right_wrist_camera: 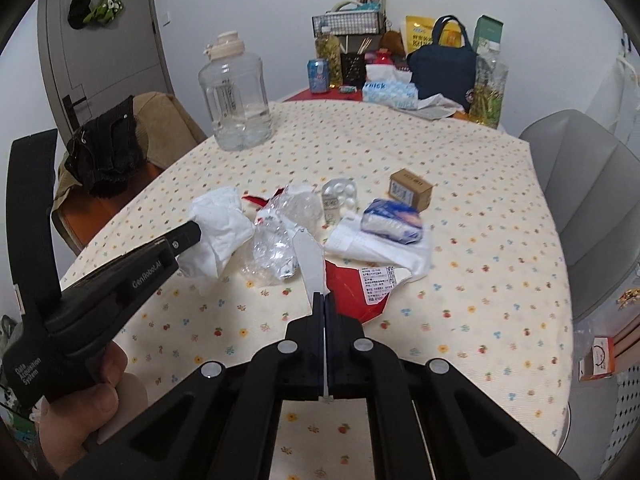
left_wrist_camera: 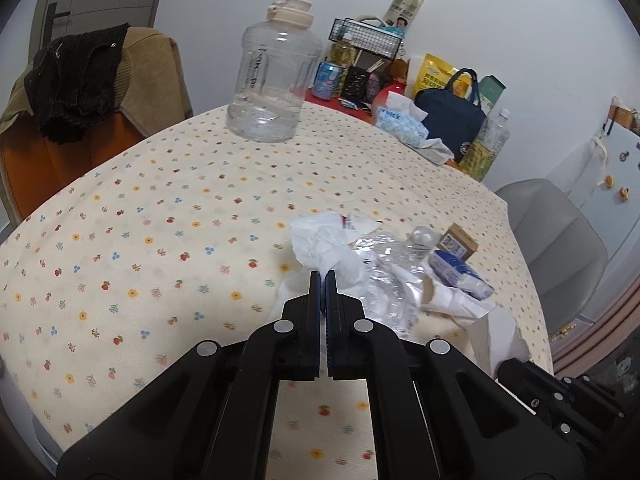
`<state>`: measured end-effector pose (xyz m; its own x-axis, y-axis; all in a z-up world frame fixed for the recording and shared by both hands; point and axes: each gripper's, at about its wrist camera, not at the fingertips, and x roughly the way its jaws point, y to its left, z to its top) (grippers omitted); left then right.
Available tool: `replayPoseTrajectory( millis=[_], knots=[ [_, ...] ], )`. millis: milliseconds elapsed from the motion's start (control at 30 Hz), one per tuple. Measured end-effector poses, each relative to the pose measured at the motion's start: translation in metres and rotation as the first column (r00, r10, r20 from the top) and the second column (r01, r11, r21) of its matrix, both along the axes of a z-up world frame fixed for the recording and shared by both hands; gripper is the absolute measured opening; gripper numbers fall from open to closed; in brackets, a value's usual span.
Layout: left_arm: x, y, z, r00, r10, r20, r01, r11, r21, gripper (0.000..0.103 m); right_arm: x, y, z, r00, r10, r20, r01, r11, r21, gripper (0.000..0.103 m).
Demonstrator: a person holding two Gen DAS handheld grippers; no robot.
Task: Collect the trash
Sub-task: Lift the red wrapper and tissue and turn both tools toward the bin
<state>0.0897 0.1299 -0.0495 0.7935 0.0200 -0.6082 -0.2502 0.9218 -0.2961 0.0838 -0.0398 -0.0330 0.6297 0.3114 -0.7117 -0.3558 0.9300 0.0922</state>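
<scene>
A table (right_wrist_camera: 480,208) with a flowered cloth is seen in both views, and a heap of trash is gathered near its middle. The left gripper (left_wrist_camera: 323,276) is clenched on a crumpled white tissue (left_wrist_camera: 320,244); in the right wrist view the same gripper (right_wrist_camera: 196,230) is seen from the side, its tip is pressed into the tissue (right_wrist_camera: 220,228), and the hand (right_wrist_camera: 80,412) that carries it is visible in the lower left corner. The right gripper (right_wrist_camera: 324,296) is closed on a white strip of torn wrapper (right_wrist_camera: 308,260), which is caught between the jaws and stands up from them; a red part with a printed label (right_wrist_camera: 378,280) is joined to the strip on its right and lies on the cloth. Between the tissue and the strip a crushed clear plastic film (right_wrist_camera: 276,236) is found. Behind it a pill blister (right_wrist_camera: 340,192) is lying, and to the right a blue and white packet (right_wrist_camera: 392,220) is resting on white paper (right_wrist_camera: 360,240), just in front of a small brown box (right_wrist_camera: 412,188). Further back a large clear jug (right_wrist_camera: 236,96) with a cream cap is standing upright. At the far edge a tissue box (right_wrist_camera: 390,94) and a dark blue bag (right_wrist_camera: 444,64) are placed close together. A grey chair (right_wrist_camera: 592,200) is standing at the right side of the table.
</scene>
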Motion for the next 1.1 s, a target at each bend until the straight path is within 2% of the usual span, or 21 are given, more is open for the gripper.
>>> replayPoseTrajectory(
  millis=[367,633,1100],
  knots=[
    [-0.012,-0.039,0.031,0.996,-0.066,0.055,0.064,0.997,0.04,0.003,-0.014,-0.048,0.025,0.995,-0.081,0.057,0.077,0.995,0.059,0.002],
    [-0.013,-0.079,0.047,0.988,-0.137,0.074,0.132,0.989,0.074,0.003,-0.025,-0.088,0.031,0.986,-0.15,0.073,0.143,0.985,0.098,0.002],
    [0.001,-0.169,0.064,0.949,-0.305,0.084,0.295,0.949,0.106,0.003,-0.037,-0.176,0.032,0.944,-0.322,0.076,0.309,0.94,0.145,0.002]
  ],
)
